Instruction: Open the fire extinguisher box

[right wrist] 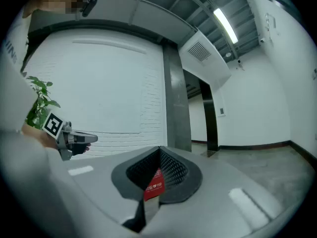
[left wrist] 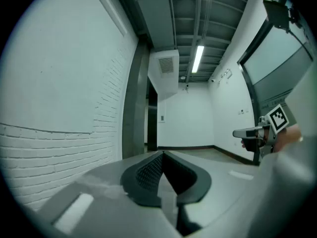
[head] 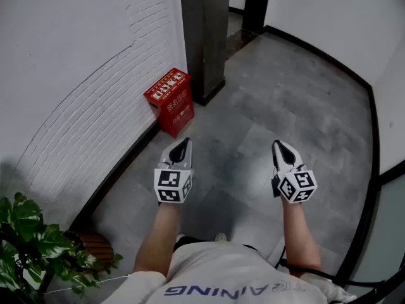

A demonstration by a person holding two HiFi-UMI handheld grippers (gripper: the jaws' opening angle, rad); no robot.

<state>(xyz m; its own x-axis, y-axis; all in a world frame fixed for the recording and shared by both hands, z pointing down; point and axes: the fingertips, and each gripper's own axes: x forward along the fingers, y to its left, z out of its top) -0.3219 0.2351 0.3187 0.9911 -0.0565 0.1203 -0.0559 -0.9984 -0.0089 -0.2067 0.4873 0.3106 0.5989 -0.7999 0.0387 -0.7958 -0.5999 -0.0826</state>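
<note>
Red rectangular fire extinguisher box (head: 178, 114) at foot of white brick wall (head: 76, 75). My left gripper (head: 183, 143), right gripper (head: 280, 145): jaws together, empty, well out from wall. Approach lid (head: 167, 85) squarely; latch probably on side away from wall.

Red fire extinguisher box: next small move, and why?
Probably step forward and lower the left gripper toward the red rectangular fire extinguisher box, whose lid looks shut. It stands on the grey floor against the white brick wall; the right gripper is farther off. Neither touches it.
</note>
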